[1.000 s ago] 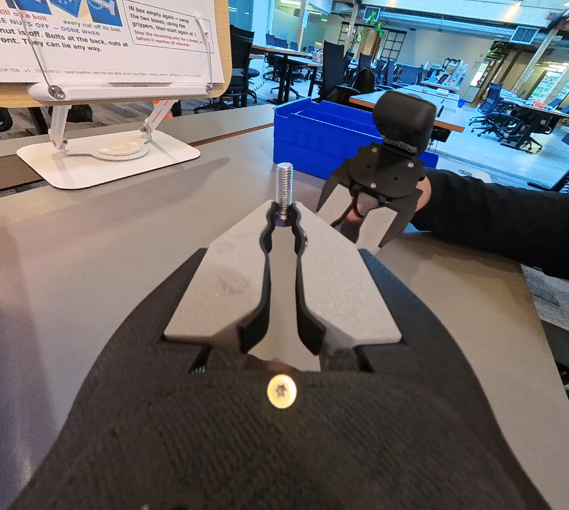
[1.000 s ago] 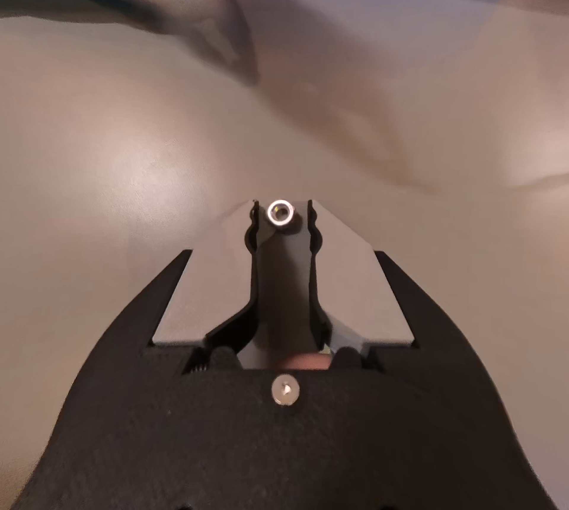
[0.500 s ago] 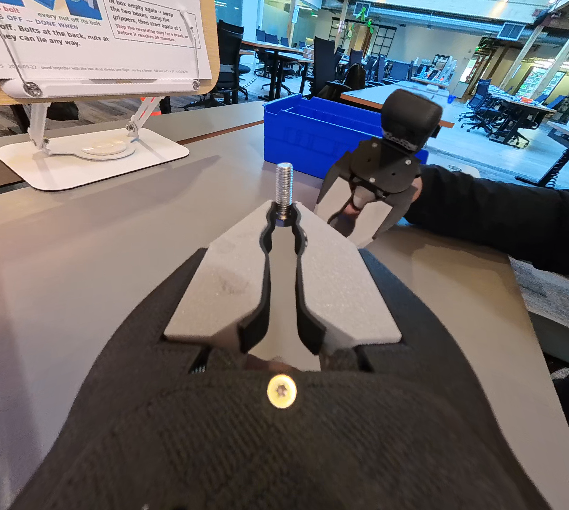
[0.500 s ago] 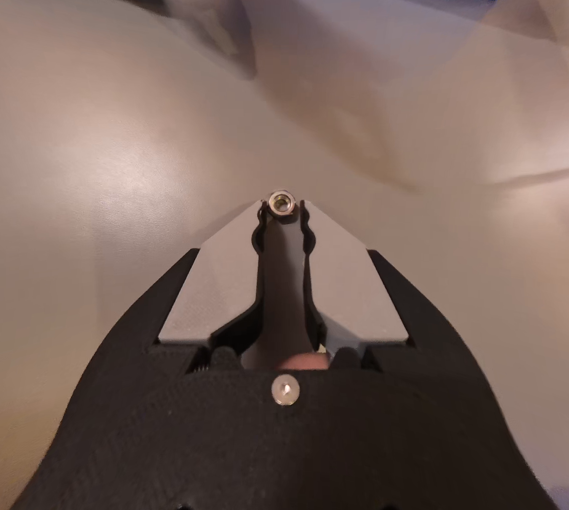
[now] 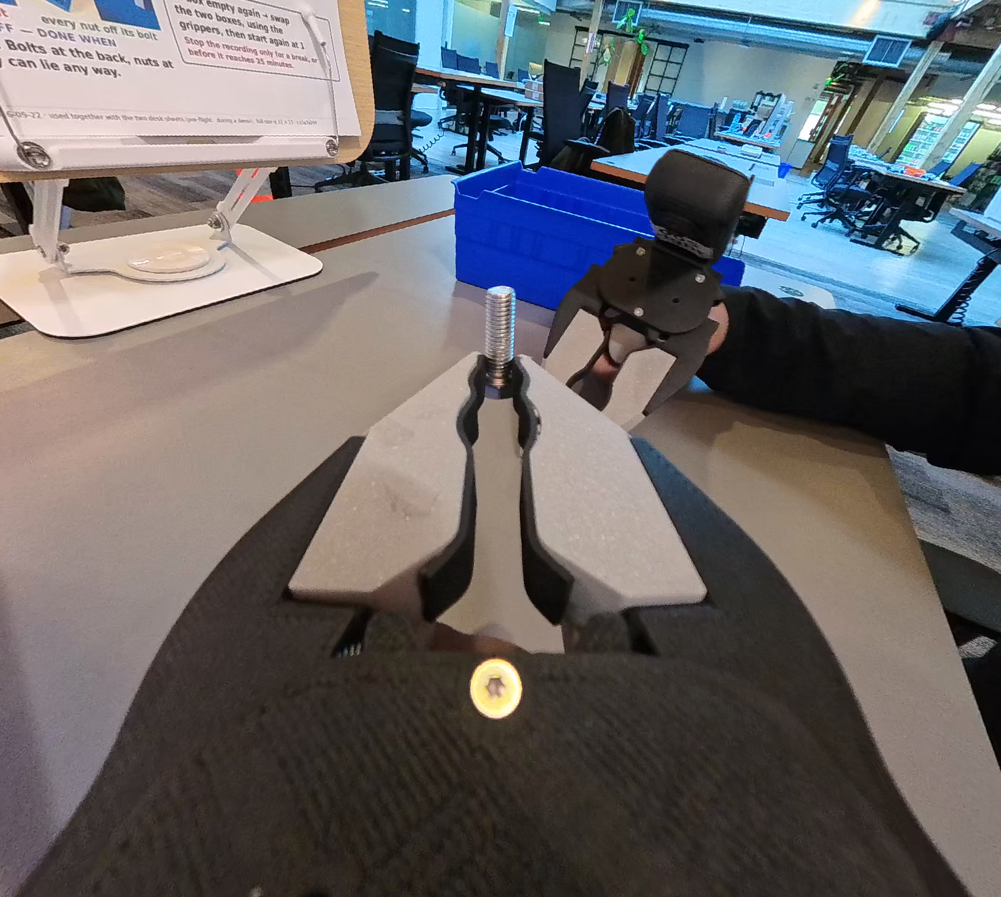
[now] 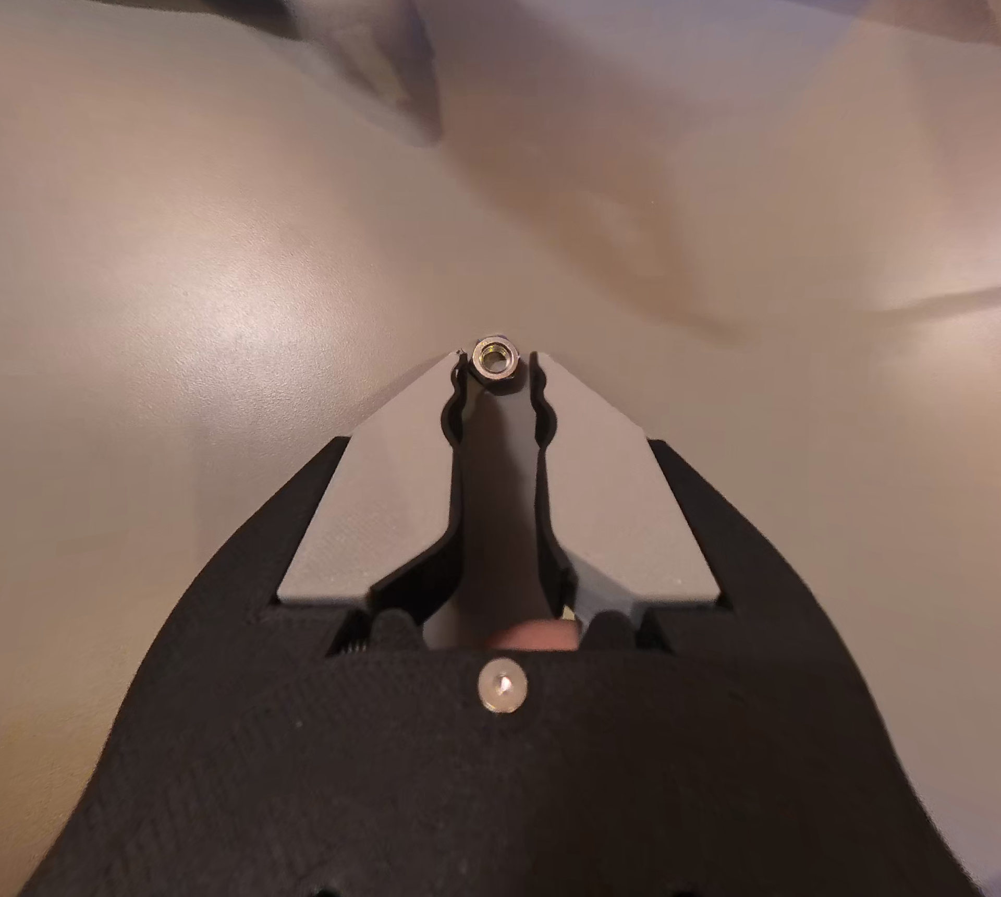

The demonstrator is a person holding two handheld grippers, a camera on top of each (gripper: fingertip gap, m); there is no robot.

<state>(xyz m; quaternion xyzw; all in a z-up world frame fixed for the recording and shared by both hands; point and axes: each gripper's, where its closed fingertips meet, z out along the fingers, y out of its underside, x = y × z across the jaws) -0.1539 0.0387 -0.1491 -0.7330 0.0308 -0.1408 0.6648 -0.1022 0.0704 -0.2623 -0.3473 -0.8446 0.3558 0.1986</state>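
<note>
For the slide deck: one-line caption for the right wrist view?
Right gripper open around a small metal nut on the grey table.

Bright, cool daylight on my left view; dim, warm and soft on my right.

I see wide-angle bending at the edges, a pale glare patch on the table [image 6: 238,329], and blurred shadows crossing it.

Left tongs [image 5: 499,386] clamped, right tongs [image 6: 497,366] slightly parted, pointing down
</note>
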